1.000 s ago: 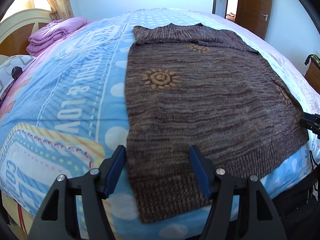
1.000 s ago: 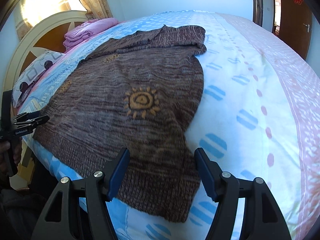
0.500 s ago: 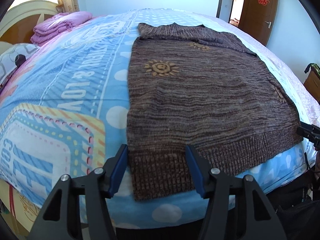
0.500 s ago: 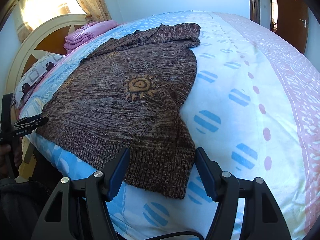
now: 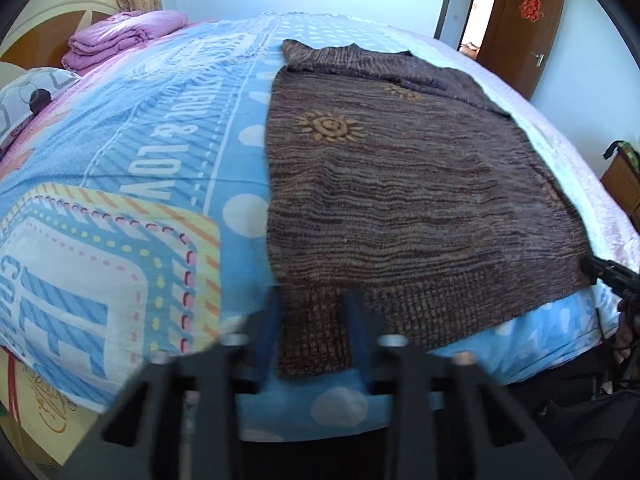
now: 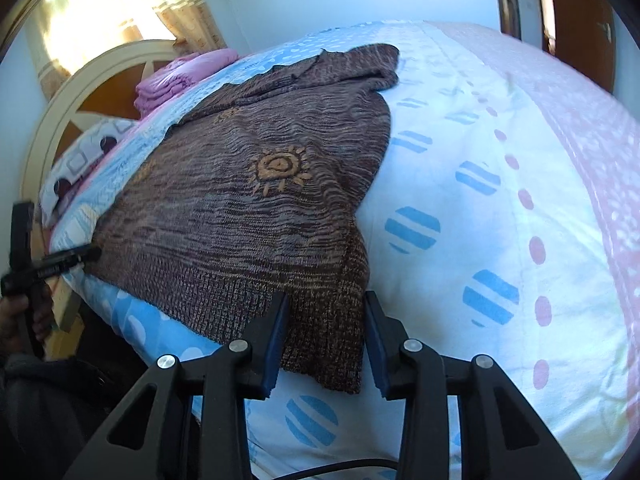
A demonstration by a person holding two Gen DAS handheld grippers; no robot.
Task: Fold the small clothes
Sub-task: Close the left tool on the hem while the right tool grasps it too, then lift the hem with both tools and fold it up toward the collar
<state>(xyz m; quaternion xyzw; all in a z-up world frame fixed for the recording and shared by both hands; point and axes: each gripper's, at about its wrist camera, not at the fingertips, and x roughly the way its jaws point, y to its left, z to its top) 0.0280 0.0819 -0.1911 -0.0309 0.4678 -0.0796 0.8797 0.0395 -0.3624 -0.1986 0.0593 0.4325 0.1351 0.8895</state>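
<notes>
A brown knit sweater (image 5: 400,184) with orange sun motifs lies flat on the bed, its ribbed hem at the near edge. It also shows in the right wrist view (image 6: 256,200). My left gripper (image 5: 314,332) straddles the hem's left corner, jaws partly closed with fabric between them. My right gripper (image 6: 325,332) straddles the hem's right corner, jaws still apart around the fabric. Each gripper shows at the edge of the other's view: the right gripper (image 5: 608,276) and the left gripper (image 6: 72,258).
The bed cover (image 5: 120,200) is blue with printed letters on the left and white and pink (image 6: 520,200) on the right. Folded purple bedding (image 5: 124,36) and a pillow (image 5: 28,92) lie near the headboard. A brown door (image 5: 520,20) stands at back right.
Both grippers moved down and forward onto the sweater's hem corners. The jaws of both narrowed around the fabric. The left view is blurred from motion.
</notes>
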